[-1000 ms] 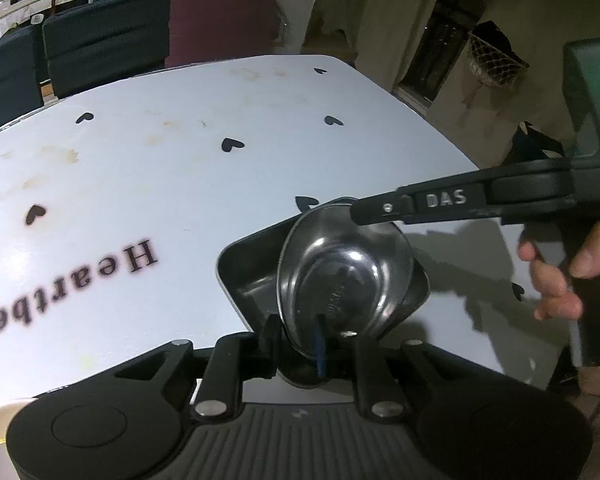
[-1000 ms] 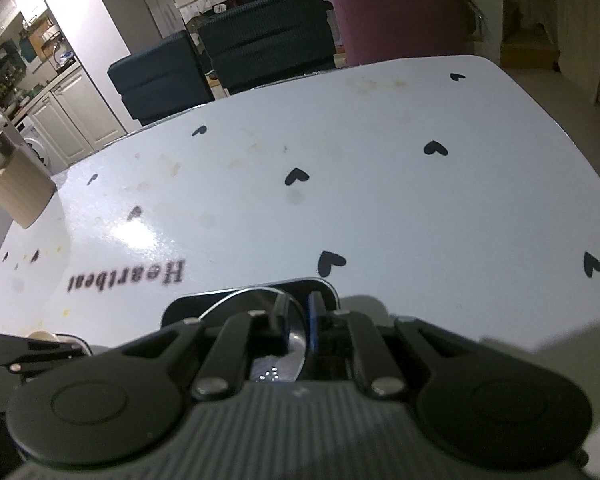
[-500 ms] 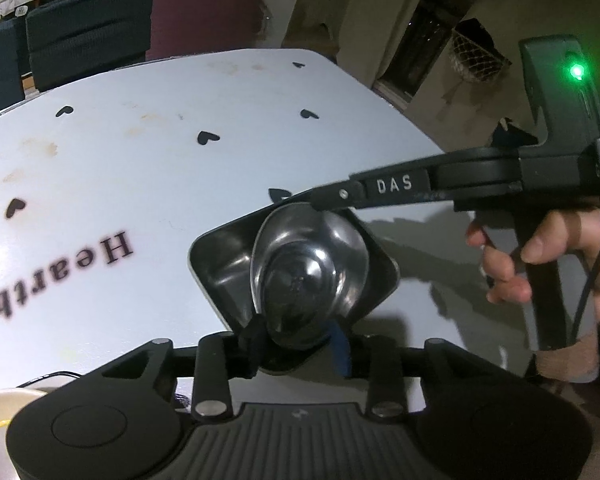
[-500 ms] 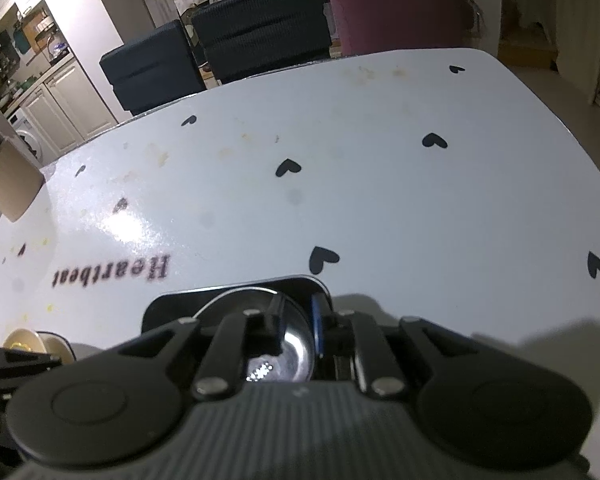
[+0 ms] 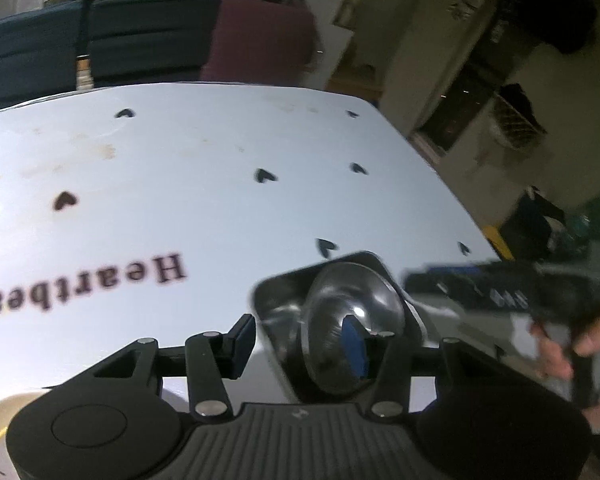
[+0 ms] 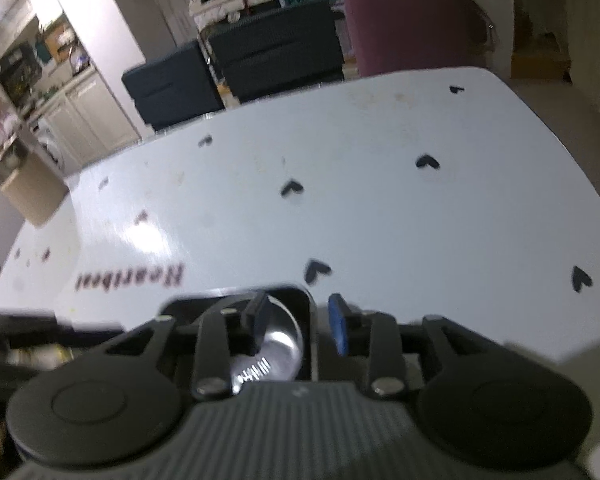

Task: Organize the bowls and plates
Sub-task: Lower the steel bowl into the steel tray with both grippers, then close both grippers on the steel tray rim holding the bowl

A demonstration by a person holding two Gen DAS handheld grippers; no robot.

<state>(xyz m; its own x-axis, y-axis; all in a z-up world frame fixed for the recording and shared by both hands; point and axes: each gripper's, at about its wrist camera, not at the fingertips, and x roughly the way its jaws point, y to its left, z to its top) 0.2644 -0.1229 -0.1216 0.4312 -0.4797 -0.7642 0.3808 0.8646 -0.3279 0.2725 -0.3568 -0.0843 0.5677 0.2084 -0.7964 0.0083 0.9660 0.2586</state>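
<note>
Release step: with the steel bowl (image 5: pixel 350 320) nested in the square tray (image 5: pixel 278 300) near the desk's (image 5: pixel 220 200) right edge, I let both the left claw (image 5: pixel 300 340) and right claw (image 6: pixel 298 328) keep opening, unclenched, then lift straight clear.

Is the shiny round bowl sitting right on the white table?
No, the bowl sits inside a square metal tray, and that tray rests on the table.

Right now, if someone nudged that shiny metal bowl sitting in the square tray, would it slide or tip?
The steel bowl looks smooth, so probably slippery. Its rounded body might rock, but the square tray walls around it would likely stop any sliding. It looks thin, so probably light.
</note>
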